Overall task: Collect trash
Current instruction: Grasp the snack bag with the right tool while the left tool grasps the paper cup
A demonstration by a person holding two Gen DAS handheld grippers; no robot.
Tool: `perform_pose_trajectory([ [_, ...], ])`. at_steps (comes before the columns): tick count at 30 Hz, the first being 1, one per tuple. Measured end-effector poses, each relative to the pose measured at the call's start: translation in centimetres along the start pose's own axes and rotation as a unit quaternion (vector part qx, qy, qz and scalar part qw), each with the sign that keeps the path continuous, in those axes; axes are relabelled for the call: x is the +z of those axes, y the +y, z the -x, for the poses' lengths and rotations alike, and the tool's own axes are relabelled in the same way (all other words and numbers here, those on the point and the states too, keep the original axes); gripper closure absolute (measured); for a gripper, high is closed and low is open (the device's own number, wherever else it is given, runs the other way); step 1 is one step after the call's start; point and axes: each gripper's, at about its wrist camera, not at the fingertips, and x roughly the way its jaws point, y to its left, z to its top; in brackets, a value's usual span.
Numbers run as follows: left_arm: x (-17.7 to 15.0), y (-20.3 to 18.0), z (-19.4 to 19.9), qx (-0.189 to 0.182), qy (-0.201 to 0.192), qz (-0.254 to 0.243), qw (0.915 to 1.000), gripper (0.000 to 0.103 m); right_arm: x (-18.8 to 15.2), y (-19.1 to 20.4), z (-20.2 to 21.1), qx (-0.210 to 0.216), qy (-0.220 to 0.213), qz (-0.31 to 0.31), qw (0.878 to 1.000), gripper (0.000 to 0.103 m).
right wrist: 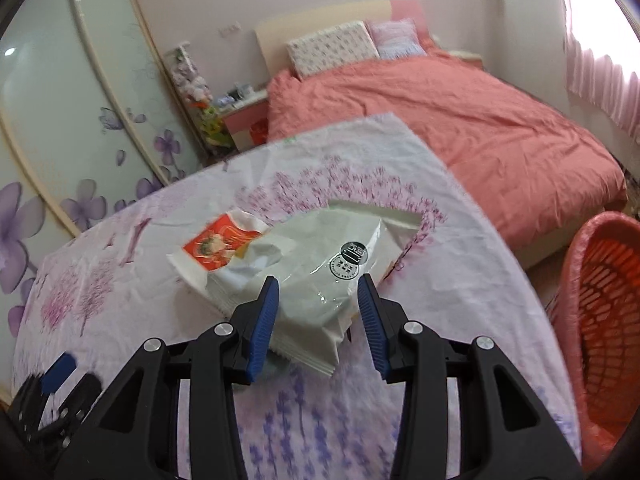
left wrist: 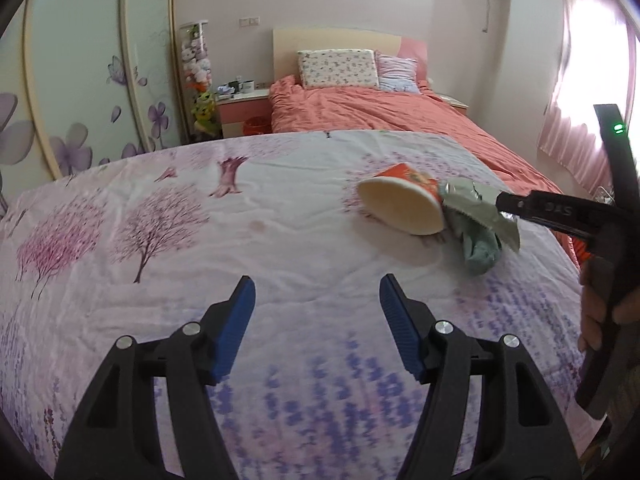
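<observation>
A red and white paper cup lies on its side on the flowered sheet, right of centre. A silvery white snack wrapper lies against it, over a grey-green cloth. My right gripper reaches in from the right at the wrapper. In the right wrist view the wrapper sits between the open blue pads of my right gripper, with the cup behind it. My left gripper is open and empty above the sheet, near the front; it also shows in the right wrist view.
A red mesh basket with a pink liner stands on the floor at the right. A bed with a coral cover and pillows lies behind. A nightstand and a flowered wardrobe are at the left.
</observation>
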Motion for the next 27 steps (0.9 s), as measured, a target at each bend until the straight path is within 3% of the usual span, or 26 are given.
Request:
perform_pose_trajectory([
  [2,-0.1,0.5,-0.2,-0.001,0.002,0.005,1.0,0.039,-0.2,-0.3,-0.7,0.0,0.013,-0.01,1.0,0.063],
  [4,-0.3,0.6,-0.2,-0.001,0.002,0.008,1.0,0.039,-0.5,-0.3,-0.9,0.002,0.02,-0.008,1.0,0.085],
  [7,-0.4,0.9,-0.6,-0.004,0.004,0.014,0.9999,0.039,-1.1,-0.4,-0.9,-0.01,0.025,0.01,1.0,0.097],
  [15,-0.6,0.8,-0.9,-0.008,0.008,0.017,0.9998,0.039,-0.8,-0.1,0.3,-0.019,0.001,0.016,1.0,0.101],
  [19,-0.6,0.8,-0.9,-0.009,0.007,0.018,0.9998,0.039,-0.4,-1.1,2.5,-0.03,-0.028,0.026,0.999,0.101],
  [24,0.4,-0.3,-1.4,-0.018,0.009,0.023,0.9996,0.039,-0.8,-2.6,3.5,-0.033,-0.032,0.025,0.999,0.101],
  [27,1.9,-1.5,-2.1,-0.026,0.004,0.02,0.9995,0.031,-1.1,-3.3,3.8,-0.028,-0.033,0.018,0.999,0.101],
])
